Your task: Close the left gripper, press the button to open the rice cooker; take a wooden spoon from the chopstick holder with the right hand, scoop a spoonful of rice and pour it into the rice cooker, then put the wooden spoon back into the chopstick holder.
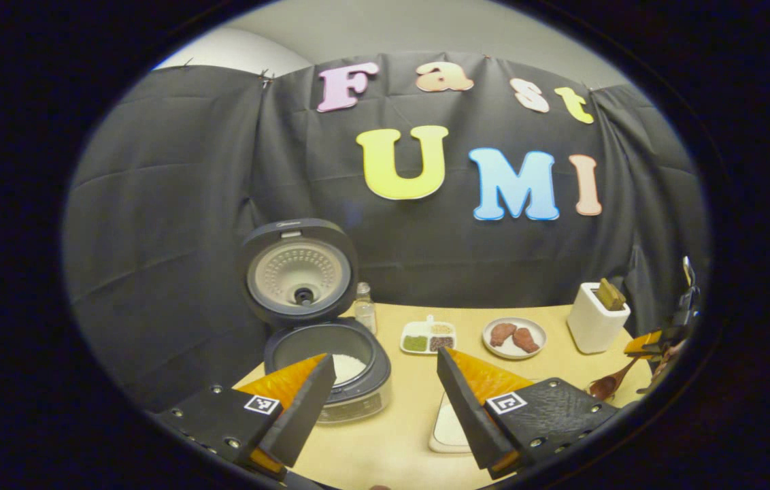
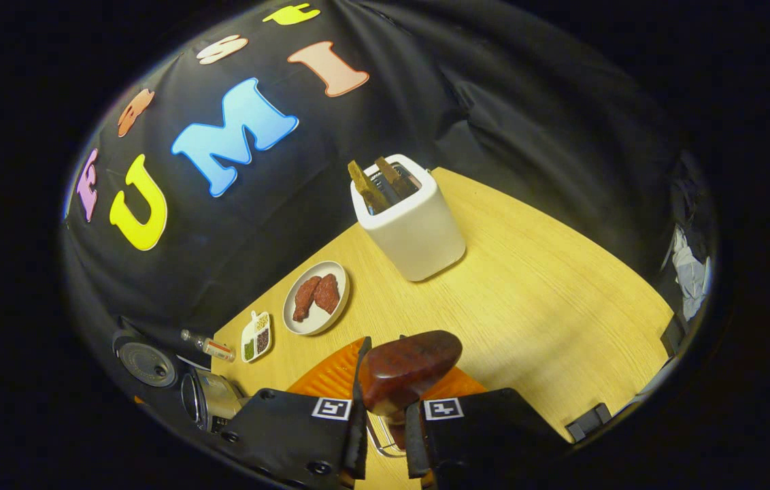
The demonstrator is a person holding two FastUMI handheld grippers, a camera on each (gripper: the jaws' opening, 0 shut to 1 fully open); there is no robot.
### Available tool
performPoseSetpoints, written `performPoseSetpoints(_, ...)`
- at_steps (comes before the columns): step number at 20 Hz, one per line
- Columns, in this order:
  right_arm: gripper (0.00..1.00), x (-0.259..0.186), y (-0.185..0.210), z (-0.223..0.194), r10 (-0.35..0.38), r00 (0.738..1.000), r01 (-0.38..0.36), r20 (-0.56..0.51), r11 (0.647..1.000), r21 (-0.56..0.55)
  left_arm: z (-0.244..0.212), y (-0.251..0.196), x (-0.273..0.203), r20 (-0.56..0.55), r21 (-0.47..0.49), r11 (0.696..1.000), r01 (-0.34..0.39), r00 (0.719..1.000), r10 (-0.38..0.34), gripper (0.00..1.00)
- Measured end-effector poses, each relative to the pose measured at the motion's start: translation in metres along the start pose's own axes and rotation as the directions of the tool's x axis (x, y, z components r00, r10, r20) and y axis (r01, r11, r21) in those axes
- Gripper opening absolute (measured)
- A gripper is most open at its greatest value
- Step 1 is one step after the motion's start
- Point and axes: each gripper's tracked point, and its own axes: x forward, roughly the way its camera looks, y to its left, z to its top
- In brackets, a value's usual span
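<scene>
Left gripper (image 1: 385, 381): your jaws spread wide, holding nothing; open rice cooker (image 1: 327, 367) just behind the left jaw.
Right gripper (image 2: 381, 415): your jaws clamped on the wooden spoon (image 2: 409, 367).

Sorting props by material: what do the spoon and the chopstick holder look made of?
The spoon looks like dark reddish wood, polished: mottled grain and a soft sheen on the bowl. The chopstick holder looks like glazed white ceramic, possibly plastic: smooth, even, with rounded corners.

Glossy wooden spoon (image 2: 409, 369), matt wood-grain table (image 2: 548, 299)
</scene>
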Motion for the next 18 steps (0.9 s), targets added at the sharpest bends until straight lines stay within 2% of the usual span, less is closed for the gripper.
performPoseSetpoints(5,0.25,-0.038,0.003,0.013,-0.060,0.994,0.060,0.091,0.998,0.011,0.004,0.000,0.009,0.030,-0.006,0.993,0.114,0.993,-0.114,0.94)
performPoseSetpoints(8,0.22,-0.058,0.013,0.014,-0.084,0.987,0.083,0.135,0.996,0.011,-0.005,0.019,0.013,0.028,-0.027,0.989,0.146,0.989,-0.145,0.94)
performPoseSetpoints(10,0.25,-0.070,0.025,0.015,-0.092,0.983,0.092,0.162,0.996,0.008,-0.011,0.036,0.016,0.023,-0.056,0.986,0.160,0.987,-0.159,0.94)
performPoseSetpoints(15,0.24,-0.091,0.069,0.013,-0.070,0.975,0.085,0.210,0.995,-0.061,-0.024,0.078,0.024,0.032,-0.106,0.979,0.172,0.985,-0.170,0.93)
performPoseSetpoints(18,0.24,-0.087,0.105,0.006,-0.029,0.978,0.049,0.207,0.995,-0.091,-0.029,0.098,0.027,0.040,-0.121,0.979,0.166,0.986,-0.162,0.94)
